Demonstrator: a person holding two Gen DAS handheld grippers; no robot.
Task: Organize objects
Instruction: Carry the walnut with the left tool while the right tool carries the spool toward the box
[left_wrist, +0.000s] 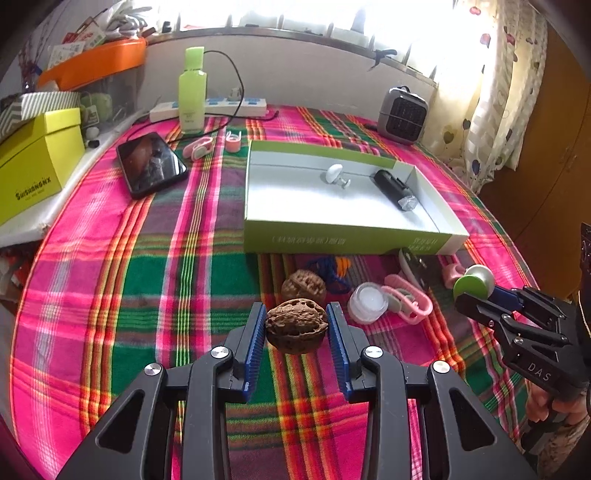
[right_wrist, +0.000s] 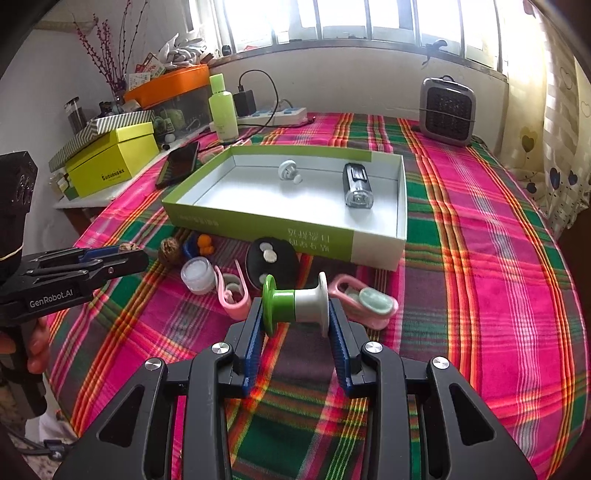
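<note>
My left gripper (left_wrist: 296, 320) is shut on a brown walnut (left_wrist: 296, 325), held above the plaid cloth. A second walnut (left_wrist: 303, 285) lies on the cloth just beyond it. My right gripper (right_wrist: 295, 314) is shut on a green-and-white spool (right_wrist: 295, 301), gripped by its two flanges. The same spool (left_wrist: 474, 282) and right gripper (left_wrist: 476, 295) show at the right edge of the left wrist view. A green shallow box (right_wrist: 376, 245) lies ahead, holding a white knob (right_wrist: 288, 170) and a black flashlight (right_wrist: 357, 184).
In front of the box lie a small clear jar (right_wrist: 198, 275), pink clips (right_wrist: 232, 291), a black round disc (right_wrist: 271, 264), a pink-and-mint case (right_wrist: 369, 301) and a blue-orange item (right_wrist: 201, 245). Farther back are a phone (left_wrist: 151, 164), a green bottle (left_wrist: 192, 90), a power strip (left_wrist: 218, 105), a small heater (right_wrist: 447, 110) and a yellow box (left_wrist: 35, 168).
</note>
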